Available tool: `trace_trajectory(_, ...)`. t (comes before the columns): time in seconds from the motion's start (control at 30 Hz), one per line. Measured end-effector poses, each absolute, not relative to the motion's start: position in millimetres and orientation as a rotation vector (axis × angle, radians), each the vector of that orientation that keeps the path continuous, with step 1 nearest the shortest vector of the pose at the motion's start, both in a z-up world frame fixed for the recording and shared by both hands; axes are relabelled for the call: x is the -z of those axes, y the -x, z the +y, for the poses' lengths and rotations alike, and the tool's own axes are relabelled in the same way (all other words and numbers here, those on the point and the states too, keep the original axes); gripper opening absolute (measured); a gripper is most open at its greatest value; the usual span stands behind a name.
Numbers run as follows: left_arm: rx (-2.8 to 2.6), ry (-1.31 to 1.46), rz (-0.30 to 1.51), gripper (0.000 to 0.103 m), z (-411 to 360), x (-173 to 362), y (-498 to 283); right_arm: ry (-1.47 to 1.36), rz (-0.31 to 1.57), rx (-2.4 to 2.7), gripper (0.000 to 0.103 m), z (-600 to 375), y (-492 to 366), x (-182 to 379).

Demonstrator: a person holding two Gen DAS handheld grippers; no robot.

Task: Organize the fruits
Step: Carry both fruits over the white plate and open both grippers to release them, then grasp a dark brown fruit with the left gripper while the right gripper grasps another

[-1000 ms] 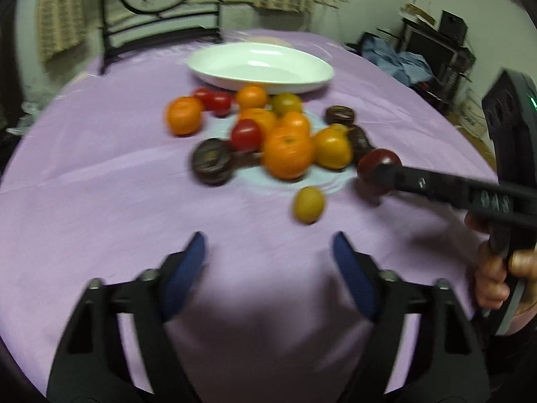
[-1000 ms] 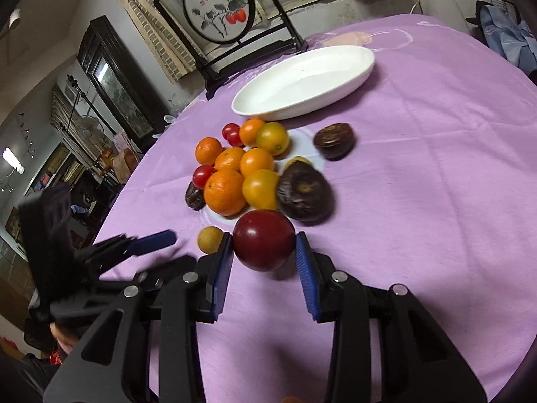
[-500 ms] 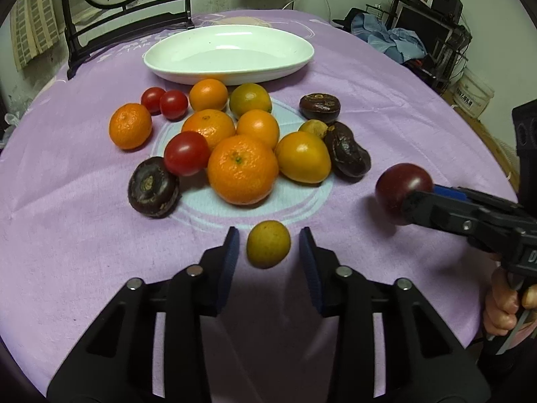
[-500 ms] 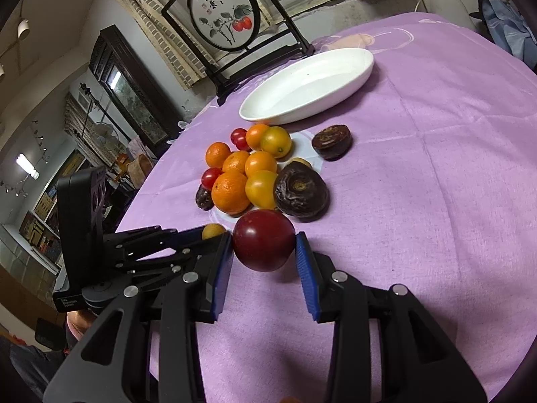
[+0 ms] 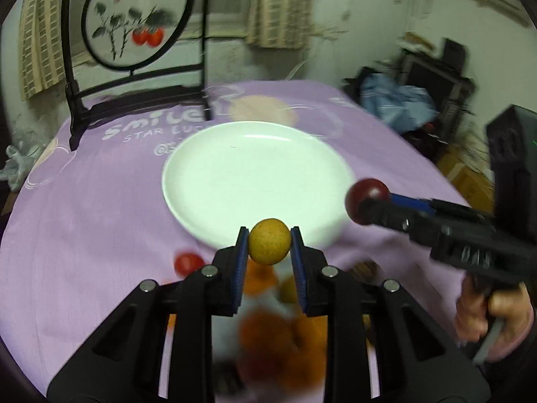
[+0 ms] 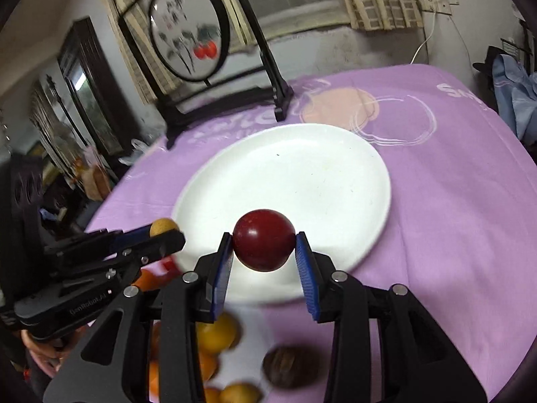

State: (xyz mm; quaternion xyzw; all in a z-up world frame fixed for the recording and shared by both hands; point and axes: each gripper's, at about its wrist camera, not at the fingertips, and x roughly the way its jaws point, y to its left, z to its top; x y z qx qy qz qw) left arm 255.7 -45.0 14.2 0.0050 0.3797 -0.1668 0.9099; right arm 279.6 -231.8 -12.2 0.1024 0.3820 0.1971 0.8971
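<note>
The left gripper [image 5: 269,247] has its jaws closed on a small yellow-brown fruit [image 5: 269,246], pinched from both sides by the blue pads [image 5: 241,262]; the jaws have just been closing, and the fruit now sits between them right at the tips. That fruit is nearly round, so no clear long axis shows; it hangs in the air over the near rim of the white plate [image 5: 214,181], clear of the surface. The right gripper [image 6: 263,248] holds a dark red plum [image 6: 263,240], its jaws partly closed with a pad pressed on each flank of the fruit. The plum is a little wider than tall, its broader span running across from pad to pad, and it hangs above the plate's near edge as well. In the left wrist view the plum [image 5: 367,198] rides at the tip of the right gripper [image 5: 364,206], just off the plate's right rim, and a hand [image 5: 493,315] grips the handle behind it. The plate lies empty and flat on the purple cloth [image 5: 84,208] that covers the surface. The remaining fruits [image 5: 278,342], oranges and darker ones, lie blurred on the cloth below and behind both grippers, with a small red tomato [image 5: 188,263] off to the left.
</note>
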Motion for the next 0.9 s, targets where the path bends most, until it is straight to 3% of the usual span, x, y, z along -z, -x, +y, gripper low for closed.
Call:
trace_trajectory(0.13, 0.319, 0.024, 0.853, 0.025, -50, 3, -308, -0.192, 0.841, -0.412, 0.040, -226, -302, 31)
trace_trajectory(0.2, 0.294, 0.020, 0.881, 0.029, -51, 11, -323, -0.195, 0.850, -0.414, 0.046, -229, -299, 31)
trace_trajectory(0.23, 0.289, 0.022, 0.884, 0.052, -50, 13, -326, -0.200, 0.846, -0.409, 0.053, -231, -297, 29)
trace_trajectory(0.27, 0.272, 0.021, 0.881, 0.059, -48, 12, -326, -0.212, 0.835, -0.410, 0.053, -236, -292, 25)
trace_trajectory(0.33, 0.225, 0.022, 0.849, 0.085, -40, 7, -318, -0.227, 0.815, -0.439, 0.053, -242, -279, 16)
trace_trajectory(0.4, 0.248, 0.063, 0.814, 0.091, -28, -7, -304, -0.221, 0.820, -0.471, 0.053, -243, -265, 11)
trace_trajectory(0.6, 0.276, 0.057, 0.734, 0.101, 8, -26, -242, -0.251, 0.878, -0.672, 0.053, -256, -216, 16)
trace_trajectory(0.9, 0.397, 0.053, 0.812, 0.101, 56, 23, -168, -0.114, 0.948, -0.798, 0.053, -259, -166, 32)
